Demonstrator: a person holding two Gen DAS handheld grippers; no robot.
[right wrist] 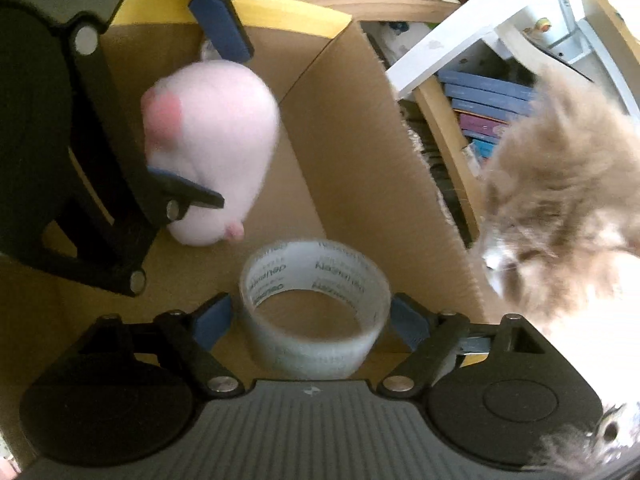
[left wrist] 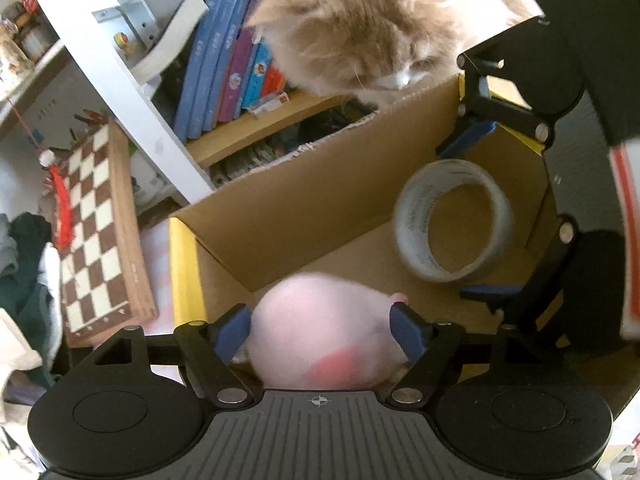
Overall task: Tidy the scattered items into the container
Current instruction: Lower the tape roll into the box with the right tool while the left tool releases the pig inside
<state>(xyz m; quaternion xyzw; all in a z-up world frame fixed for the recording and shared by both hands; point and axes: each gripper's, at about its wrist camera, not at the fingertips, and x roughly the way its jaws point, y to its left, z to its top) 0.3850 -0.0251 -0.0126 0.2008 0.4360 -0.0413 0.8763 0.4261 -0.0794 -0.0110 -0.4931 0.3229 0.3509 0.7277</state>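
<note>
Both over the cardboard box (left wrist: 304, 216), dropping in. Left gripper (left wrist: 320, 332): released, pads just clear of pink plush toy (left wrist: 324, 336), between the jaws at near-left of box. Right gripper (right wrist: 310, 324): also released, tape roll (right wrist: 316, 304) between pads, apparently free. Cat (left wrist: 360, 20) leaning over far rim, risk of interference.

Left gripper (left wrist: 320, 330): black frame, blue pads, tilted steeply downward. Jaws parted, one pad on each side of the object between them; whether either pad touches it cannot be told.

Right gripper (right wrist: 310, 322): same build, same steep downward tilt. Jaws parted wide, both pads clear of the object between them.

Placement: the two grippers close together, each visible in the other's camera.
</note>
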